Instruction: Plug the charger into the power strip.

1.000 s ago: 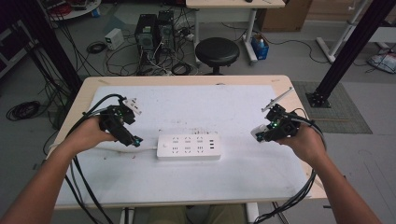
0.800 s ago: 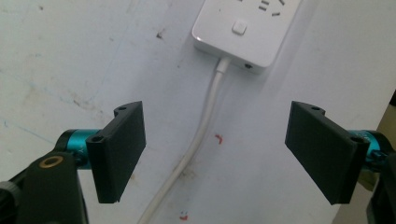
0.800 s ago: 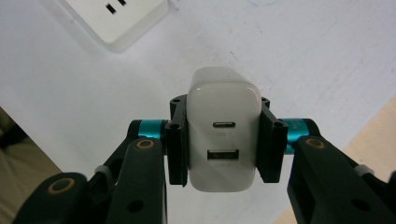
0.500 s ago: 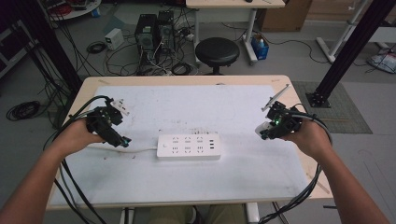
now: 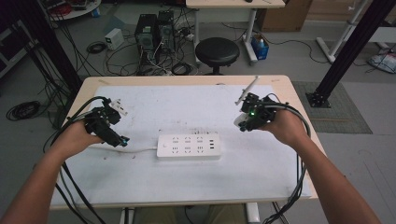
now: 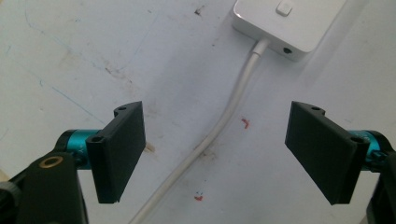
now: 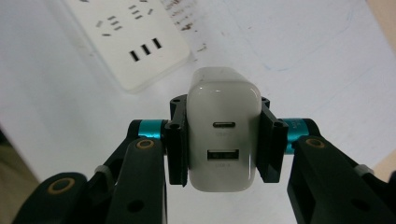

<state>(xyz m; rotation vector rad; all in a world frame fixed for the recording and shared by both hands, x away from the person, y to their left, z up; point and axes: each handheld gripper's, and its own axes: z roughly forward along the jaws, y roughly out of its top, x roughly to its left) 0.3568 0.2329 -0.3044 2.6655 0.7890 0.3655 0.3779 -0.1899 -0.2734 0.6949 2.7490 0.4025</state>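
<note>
Right gripper view looks straight onto a white charger (image 7: 223, 135), clamped by its two sides between the black jaws of the right gripper (image 7: 223, 144); the face turned to the camera carries a small oval port above a wider rectangular one. From the high view, that right gripper (image 5: 252, 117) hangs above the tabletop (image 5: 187, 186) toward its right edge, with the charger (image 5: 239, 122) clear of the surface. Near the tabletop's middle lies a white power strip (image 5: 188, 146), its cord (image 5: 140, 150) trailing toward the left edge. Left gripper (image 5: 108, 127) hovers over that cord, near the left edge; its jaws stand wide apart, gripping nothing, the cord (image 6: 219, 126) running between them on the tabletop below.
</note>
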